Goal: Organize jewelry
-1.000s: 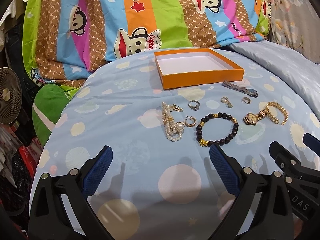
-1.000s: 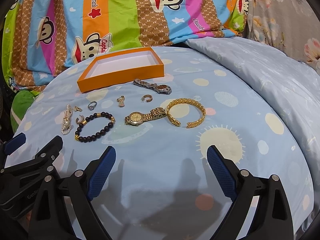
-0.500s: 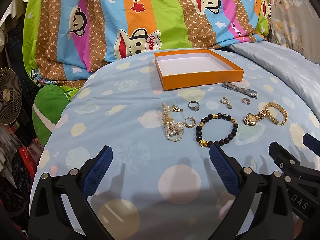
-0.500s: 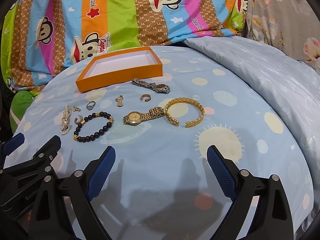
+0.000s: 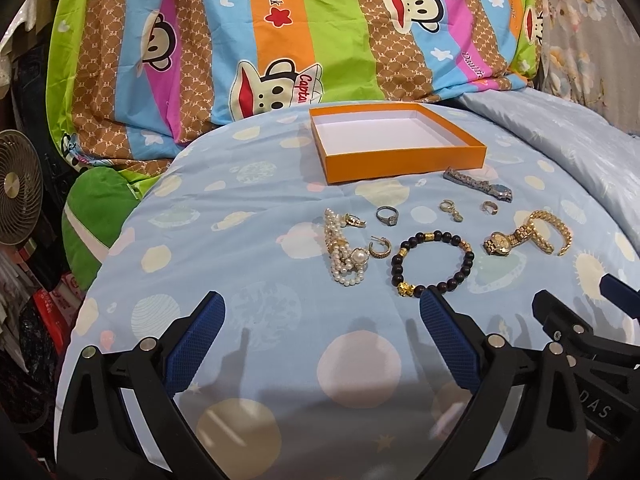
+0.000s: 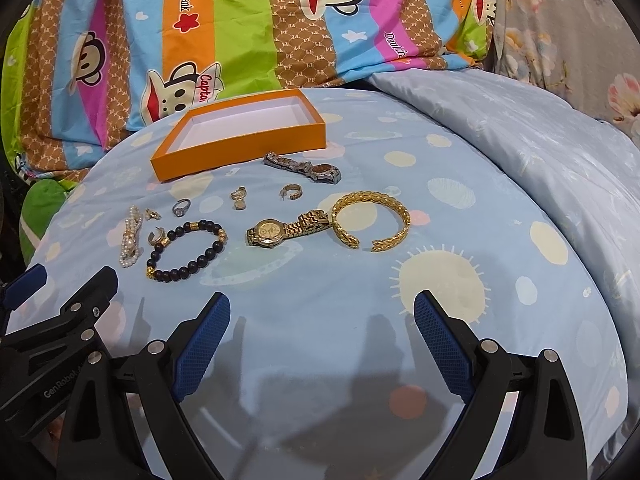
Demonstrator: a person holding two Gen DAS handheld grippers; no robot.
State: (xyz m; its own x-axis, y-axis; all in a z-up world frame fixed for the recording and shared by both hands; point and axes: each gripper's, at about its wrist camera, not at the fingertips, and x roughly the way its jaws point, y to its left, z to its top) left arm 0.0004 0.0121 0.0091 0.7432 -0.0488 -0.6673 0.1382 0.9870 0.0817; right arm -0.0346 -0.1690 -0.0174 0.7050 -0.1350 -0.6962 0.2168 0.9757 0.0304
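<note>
An empty orange box (image 5: 404, 160) (image 6: 240, 152) sits at the back of the blue bedspread. In front of it lie a pearl bracelet (image 5: 344, 252), a black bead bracelet (image 5: 432, 262) (image 6: 186, 250), a gold watch (image 6: 286, 228), a gold bangle (image 6: 370, 220), a silver watch (image 6: 304, 168), rings and earrings (image 5: 386, 216). My left gripper (image 5: 320, 320) is open and empty, just short of the bead bracelet. My right gripper (image 6: 322, 320) is open and empty, below the gold watch.
A striped cartoon pillow (image 5: 300, 32) stands behind the box. A folded pale blue duvet (image 6: 540, 140) lies at the right. A fan (image 5: 16, 188) and clutter are beyond the bed's left edge.
Both grippers have drifted slightly forward and lower toward the jewelry. Nothing on the bed has moved.
</note>
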